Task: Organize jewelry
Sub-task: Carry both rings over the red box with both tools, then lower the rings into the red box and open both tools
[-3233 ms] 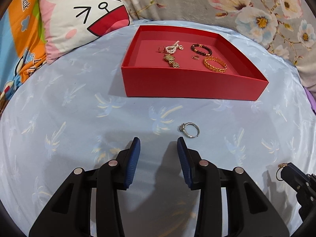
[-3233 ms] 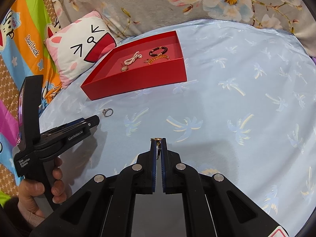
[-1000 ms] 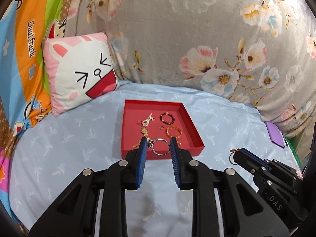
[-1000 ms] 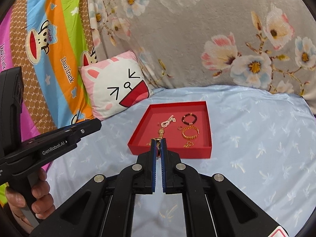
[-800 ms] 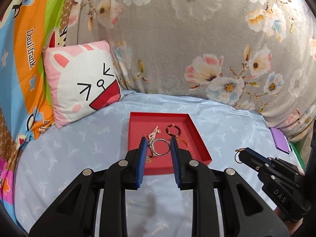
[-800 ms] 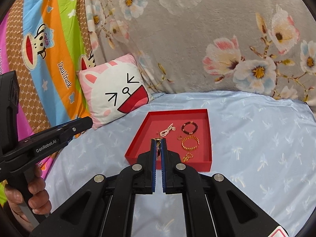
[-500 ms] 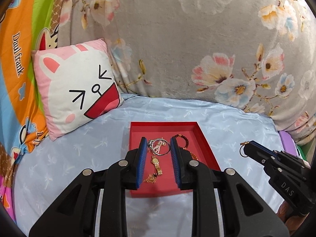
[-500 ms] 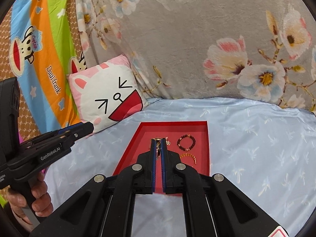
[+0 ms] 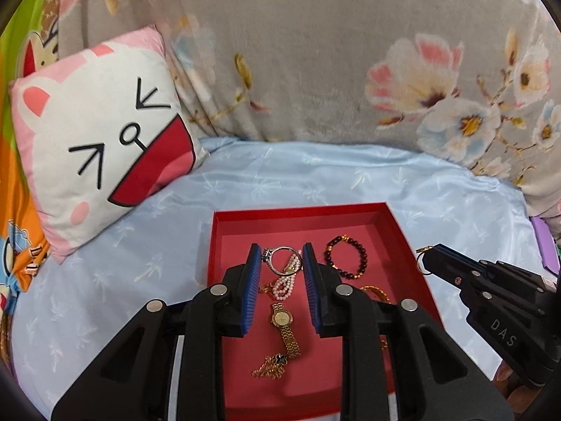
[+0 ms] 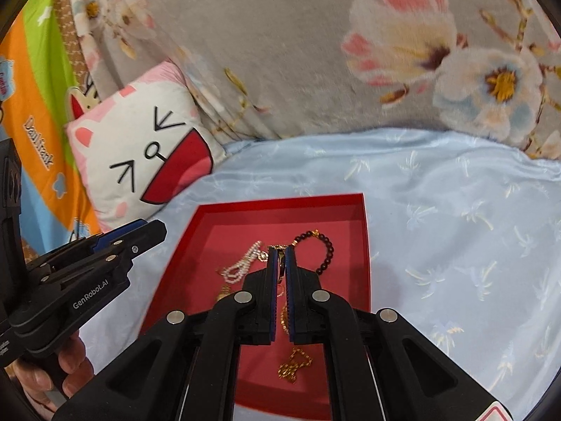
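The bed (image 9: pixel 315 182), under a pale blue sheet, carries a red tray (image 9: pixel 396 231) that already holds a pearl strand (image 9: pixel 285 286), a dark bead bracelet (image 9: pixel 347 258), a gold watch (image 9: pixel 282 319) and a gold chain (image 9: pixel 270 366).

Both grippers hang over the tray, so the step in hand looks like setting down two rings. The left hand-held gripper (image 9: pixel 282 258) pinches a silver ring (image 9: pixel 280 261) across its width, jaws partly apart, above the pearls. The right hand-held gripper (image 10: pixel 280 263) is pressed nearly together on a thin gold ring (image 10: pixel 279 263), edge-on between the pads, above the tray's middle.

To do this well, I would:
- pick bare red floor for each ring, toward the far wall or the left side, so neither lands on the pearls or tangles in the chain;
- lower each gripper close to the floor before spreading the jaws, since a round ring dropped from height may roll or bounce;
- release one side at a time and keep the two grippers apart.
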